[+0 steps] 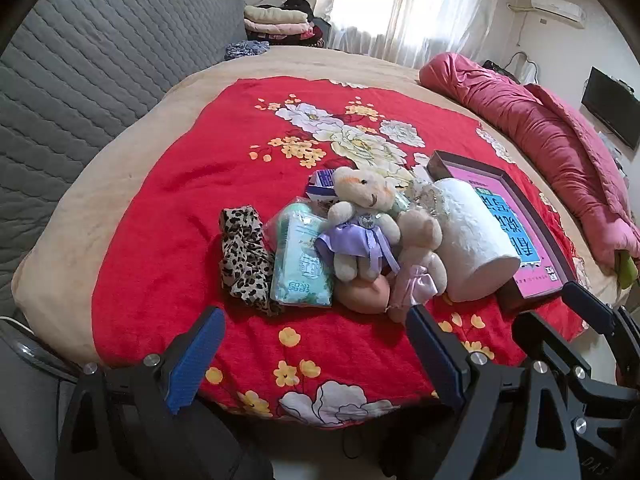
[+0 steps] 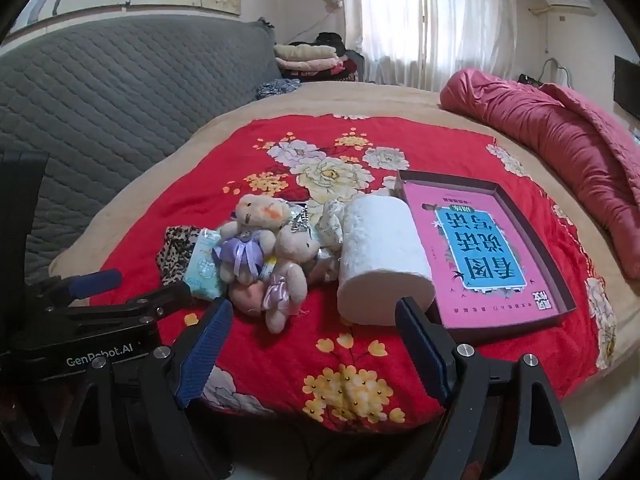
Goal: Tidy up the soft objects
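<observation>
1. My left gripper hangs over the near edge of the red floral blanket, jaws spread wide and gripping nothing.
2. My right gripper is just as wide apart and empty, beside the left one.
3. Straight ahead of both sits the pile: a bear in a purple dress, a bear with a pink bow, a tissue pack and a leopard-print cloth to the left.
4. A toilet paper roll lies just beyond my right gripper's right finger, touching the pink-lined box.
</observation>
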Action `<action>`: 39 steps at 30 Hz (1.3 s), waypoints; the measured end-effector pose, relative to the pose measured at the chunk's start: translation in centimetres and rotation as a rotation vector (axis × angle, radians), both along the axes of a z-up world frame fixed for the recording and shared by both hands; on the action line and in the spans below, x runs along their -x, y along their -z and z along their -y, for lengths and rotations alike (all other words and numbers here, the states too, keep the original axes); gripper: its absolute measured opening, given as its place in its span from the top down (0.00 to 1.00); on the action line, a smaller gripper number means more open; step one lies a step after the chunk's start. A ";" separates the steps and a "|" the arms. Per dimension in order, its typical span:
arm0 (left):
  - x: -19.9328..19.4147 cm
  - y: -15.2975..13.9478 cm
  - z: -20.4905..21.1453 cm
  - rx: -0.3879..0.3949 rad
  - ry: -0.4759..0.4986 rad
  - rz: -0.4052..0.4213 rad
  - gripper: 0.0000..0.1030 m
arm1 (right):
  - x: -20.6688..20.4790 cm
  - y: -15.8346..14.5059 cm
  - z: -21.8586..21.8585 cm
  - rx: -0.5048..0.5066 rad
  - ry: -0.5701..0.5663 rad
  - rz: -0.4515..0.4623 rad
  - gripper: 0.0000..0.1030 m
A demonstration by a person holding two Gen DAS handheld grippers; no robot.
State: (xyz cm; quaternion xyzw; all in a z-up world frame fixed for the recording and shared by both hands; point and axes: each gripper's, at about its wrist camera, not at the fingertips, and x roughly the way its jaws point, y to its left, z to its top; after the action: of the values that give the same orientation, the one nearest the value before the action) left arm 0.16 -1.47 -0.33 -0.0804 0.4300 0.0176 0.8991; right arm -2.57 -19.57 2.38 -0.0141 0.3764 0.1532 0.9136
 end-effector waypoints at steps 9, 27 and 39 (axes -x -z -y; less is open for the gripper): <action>0.0 -0.2 -0.1 -0.010 -0.002 0.003 0.11 | 0.1 -0.2 0.0 -0.006 -0.001 0.000 0.18; 0.2 -0.6 0.6 -0.026 0.002 0.010 0.11 | 0.2 -0.6 0.5 -0.017 0.005 0.008 0.18; 0.2 -0.7 0.6 -0.026 0.002 0.011 0.11 | 0.2 -0.4 0.5 -0.020 0.002 0.004 0.18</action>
State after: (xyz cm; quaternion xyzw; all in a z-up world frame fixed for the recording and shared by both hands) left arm -0.03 -2.10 0.33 -0.0685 0.4248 0.0219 0.9024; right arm -2.80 -20.03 2.81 -0.0047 0.3732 0.1560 0.9145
